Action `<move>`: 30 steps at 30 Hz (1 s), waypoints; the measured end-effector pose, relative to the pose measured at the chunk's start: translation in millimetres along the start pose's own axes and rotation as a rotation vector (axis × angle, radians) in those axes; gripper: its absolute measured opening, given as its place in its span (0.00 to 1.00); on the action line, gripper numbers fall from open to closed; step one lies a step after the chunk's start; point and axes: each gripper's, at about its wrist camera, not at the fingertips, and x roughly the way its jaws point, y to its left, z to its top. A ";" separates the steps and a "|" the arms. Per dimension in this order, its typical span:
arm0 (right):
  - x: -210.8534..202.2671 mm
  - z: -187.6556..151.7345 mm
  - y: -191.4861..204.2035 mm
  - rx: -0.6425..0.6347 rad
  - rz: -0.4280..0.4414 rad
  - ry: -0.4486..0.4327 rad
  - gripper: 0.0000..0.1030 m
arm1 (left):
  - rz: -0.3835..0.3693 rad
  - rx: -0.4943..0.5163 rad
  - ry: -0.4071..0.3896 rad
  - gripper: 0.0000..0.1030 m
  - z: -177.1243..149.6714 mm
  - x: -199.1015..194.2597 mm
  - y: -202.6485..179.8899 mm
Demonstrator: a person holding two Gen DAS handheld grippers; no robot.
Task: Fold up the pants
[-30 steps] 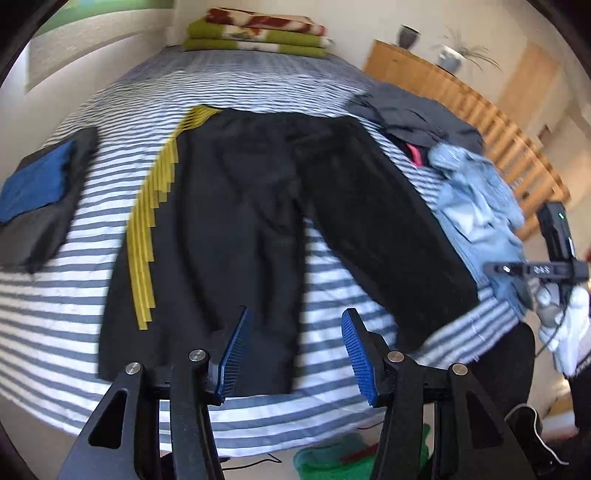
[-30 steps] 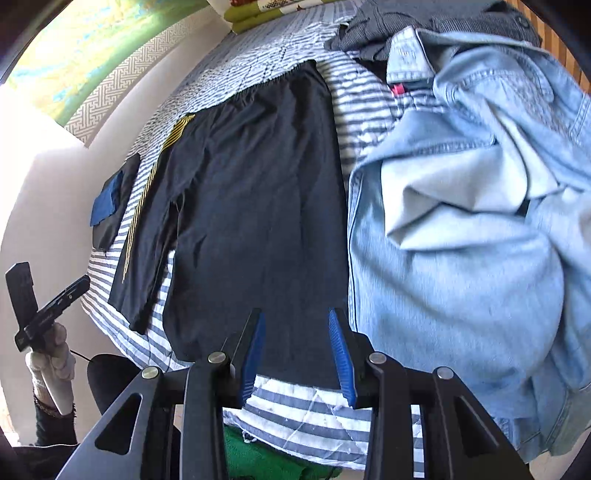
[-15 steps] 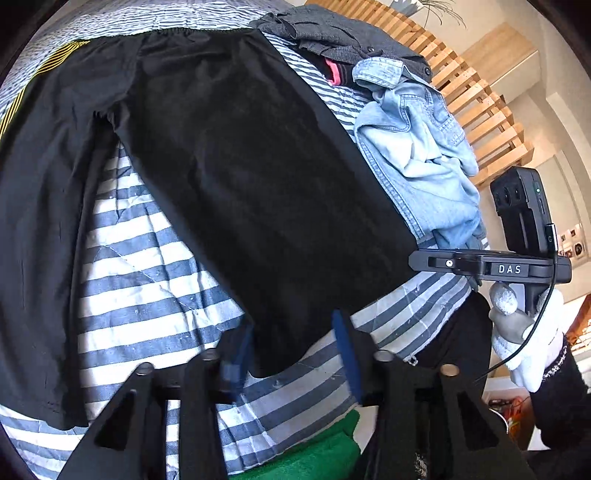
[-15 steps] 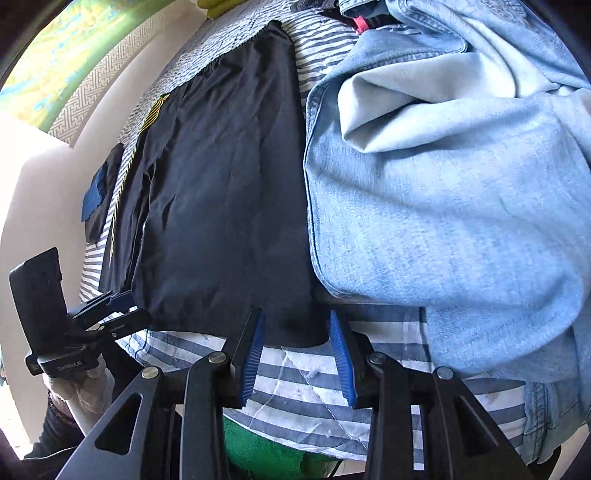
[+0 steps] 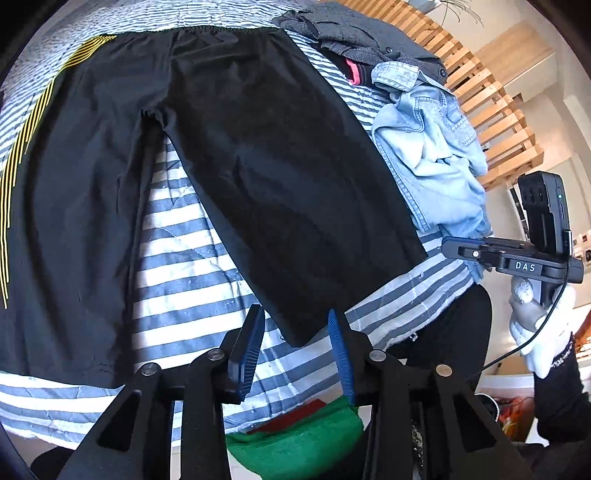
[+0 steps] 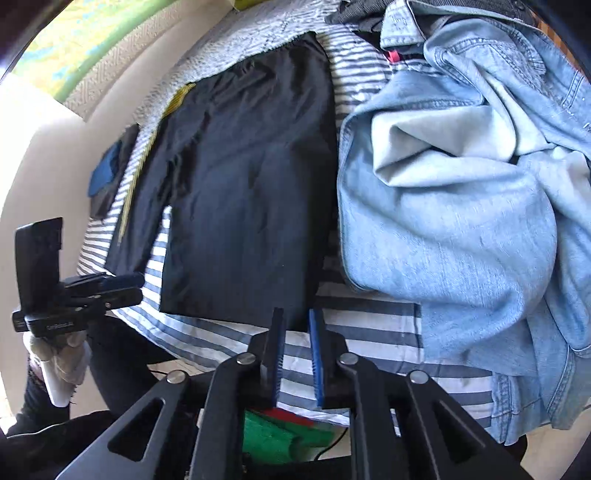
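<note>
Black pants [image 5: 277,166] with a yellow side stripe [image 5: 22,155] lie spread flat on a striped bed, legs apart. My left gripper [image 5: 295,325] is open, its blue pads either side of the near corner of the right leg's hem. In the right wrist view the same leg [image 6: 251,192] runs away from me. My right gripper [image 6: 296,325] sits at the hem's other corner, its fingers close together with a narrow gap, the black edge between the tips. Each gripper also shows in the other's view, held by a gloved hand [image 5: 535,332].
A light blue denim garment [image 6: 461,221] is heaped right beside the pant leg, with a grey garment [image 5: 362,33] behind it. A folded dark and blue item [image 6: 107,173] lies far left. A wooden slatted rail [image 5: 491,110] borders the bed. Green cloth [image 5: 295,439] lies below the edge.
My left gripper swung from the left leg across to the right leg's hem. My right gripper came down to the hem's outer corner and its fingers narrowed.
</note>
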 end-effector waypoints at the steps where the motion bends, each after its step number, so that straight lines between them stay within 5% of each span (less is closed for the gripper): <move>1: -0.6 -2.0 -5.8 0.011 0.008 0.001 0.15 | 0.008 0.016 -0.014 0.37 -1.3 -2.7 -6.1; 6: -17.0 -2.6 -25.0 0.074 0.064 -0.072 0.16 | 0.030 0.209 -0.091 0.38 1.5 -3.7 -64.8; 11: -43.8 2.1 -40.2 0.120 0.073 -0.162 0.16 | -0.003 0.361 -0.067 0.55 15.5 43.0 -141.3; 14: -55.3 3.4 -51.6 0.153 0.077 -0.197 0.16 | 0.036 0.413 -0.045 0.55 25.5 88.9 -181.9; 19: -65.4 6.4 -67.4 0.185 0.083 -0.230 0.16 | 0.126 0.429 0.007 0.55 31.8 136.2 -197.4; 23: -72.3 20.0 -67.8 0.156 0.088 -0.249 0.16 | 0.100 0.339 0.029 0.03 42.6 145.4 -178.5; 30: -62.5 84.6 -43.9 0.089 0.154 -0.274 0.17 | -0.053 0.193 -0.052 0.02 48.0 89.3 -145.7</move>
